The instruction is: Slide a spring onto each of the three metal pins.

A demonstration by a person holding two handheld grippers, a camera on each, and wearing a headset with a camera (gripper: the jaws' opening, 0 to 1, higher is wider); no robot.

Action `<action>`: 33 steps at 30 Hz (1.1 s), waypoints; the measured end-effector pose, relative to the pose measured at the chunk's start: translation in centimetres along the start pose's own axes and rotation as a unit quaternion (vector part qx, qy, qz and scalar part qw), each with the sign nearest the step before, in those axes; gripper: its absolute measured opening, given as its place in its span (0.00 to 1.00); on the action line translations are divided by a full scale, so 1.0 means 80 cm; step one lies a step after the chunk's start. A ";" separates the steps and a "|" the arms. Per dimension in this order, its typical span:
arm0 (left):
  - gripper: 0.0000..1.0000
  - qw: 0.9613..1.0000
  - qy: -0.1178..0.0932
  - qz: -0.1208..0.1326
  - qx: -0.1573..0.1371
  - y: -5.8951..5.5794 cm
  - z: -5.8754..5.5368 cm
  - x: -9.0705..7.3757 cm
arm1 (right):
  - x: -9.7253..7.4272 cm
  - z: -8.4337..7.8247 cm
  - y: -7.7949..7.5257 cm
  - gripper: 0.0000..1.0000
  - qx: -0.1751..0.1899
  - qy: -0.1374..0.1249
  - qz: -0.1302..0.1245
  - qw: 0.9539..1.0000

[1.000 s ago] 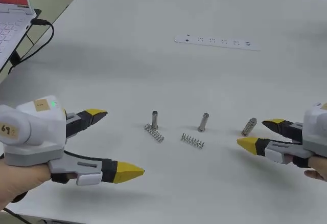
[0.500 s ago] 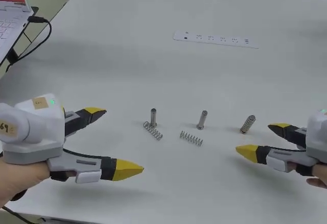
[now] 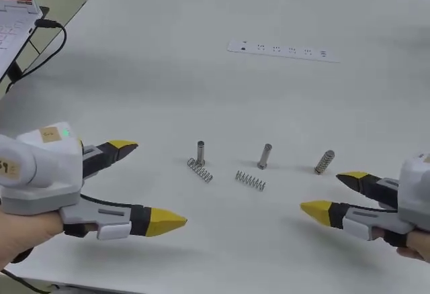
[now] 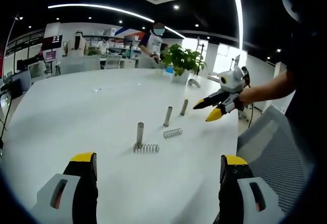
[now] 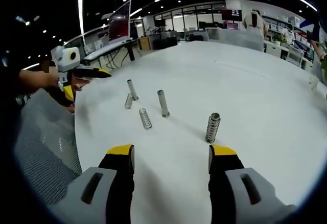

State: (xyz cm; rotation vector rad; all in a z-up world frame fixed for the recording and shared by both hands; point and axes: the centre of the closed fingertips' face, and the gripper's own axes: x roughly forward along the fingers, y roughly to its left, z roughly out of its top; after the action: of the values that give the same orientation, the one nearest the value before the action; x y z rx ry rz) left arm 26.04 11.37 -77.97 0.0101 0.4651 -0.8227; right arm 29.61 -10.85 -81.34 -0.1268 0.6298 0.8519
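**Grippers spread near the front edge, one pin of three sprung**

Left gripper is held above the worktop near its front-left corner, jaws spread wide and gripping nothing, yellow tips aimed along the front edge toward the pins. Right gripper is held near the front-right corner, jaws likewise apart and empty, tips aimed back at the left one. Neither touches a pin or a spring.

Three pins stand between them in a row parallel to the front edge, in the near half of the worktop. The right pin, just beyond the right gripper's tips, wears a fitted spring that covers most of its length. The middle pin is bare; the mid spring lies flat just beside it, on the front-edge side and apart from it. The left pin is bare too; the left spring lies flat at its foot, and whether the two touch cannot be told.

A white power strip lies well beyond the pins, toward the far edge. Past the left edge sits a laptop, with a black cable plugged into its side and looping down by that edge.
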 end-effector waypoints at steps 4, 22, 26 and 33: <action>0.98 1.000 0.000 0.000 0.000 0.000 0.001 0.000 | -0.001 0.003 0.009 0.56 -0.009 0.000 0.007 1.000; 0.98 1.000 0.002 -0.003 0.000 -0.001 0.000 0.000 | 0.008 0.009 0.030 0.41 -0.036 0.012 0.038 0.999; 0.98 1.000 0.002 -0.002 0.000 0.000 0.000 -0.001 | 0.014 0.015 0.037 0.38 -0.042 0.012 0.048 0.998; 0.97 1.000 0.002 -0.004 0.002 -0.003 0.003 -0.001 | 0.029 0.021 0.055 0.34 -0.087 0.027 0.071 0.993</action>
State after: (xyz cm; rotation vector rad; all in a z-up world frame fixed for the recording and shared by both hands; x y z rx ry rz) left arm 25.91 11.24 -77.69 0.0130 0.4674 -0.8308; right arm 28.27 -5.80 -80.70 -0.2653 0.6195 1.0431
